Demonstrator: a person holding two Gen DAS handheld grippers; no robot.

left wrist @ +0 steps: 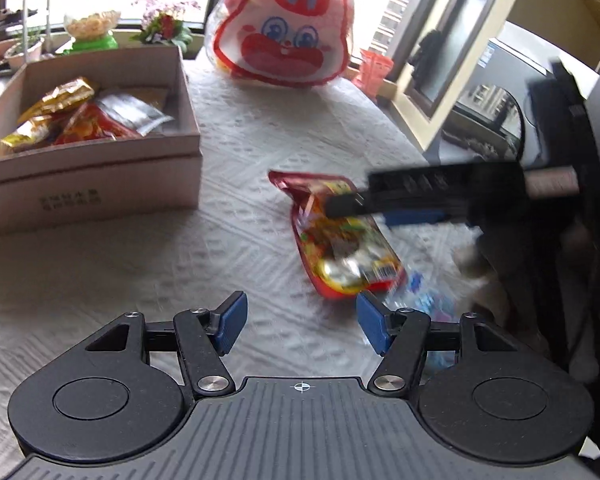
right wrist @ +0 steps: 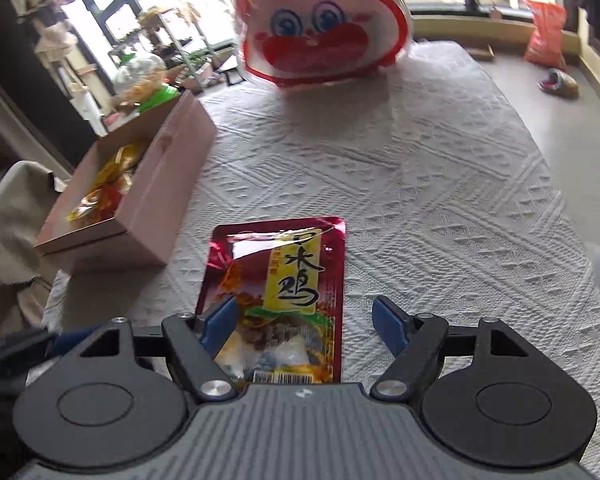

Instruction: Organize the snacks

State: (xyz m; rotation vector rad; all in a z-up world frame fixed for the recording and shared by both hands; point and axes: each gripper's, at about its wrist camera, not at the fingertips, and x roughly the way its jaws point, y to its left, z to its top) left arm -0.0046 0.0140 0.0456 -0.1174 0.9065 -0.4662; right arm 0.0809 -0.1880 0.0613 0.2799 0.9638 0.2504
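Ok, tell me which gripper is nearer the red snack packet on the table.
Right. The right gripper is open directly over the red snack packet, fingers straddling it. The left gripper is open, short of its near end.

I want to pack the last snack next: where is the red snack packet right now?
The red snack packet lies flat on the white tablecloth, between the right gripper's open fingers, right of the cardboard box.

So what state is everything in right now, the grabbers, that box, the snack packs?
Left gripper: open, empty, above the cloth.
Right gripper: open, straddling the red packet, not closed on it.
Red packet: sealed, lying flat on the cloth.
Box: open-topped, holding several snack packs.
Rabbit bag: standing at the table's far end.
Cloth: spread flat over the table.
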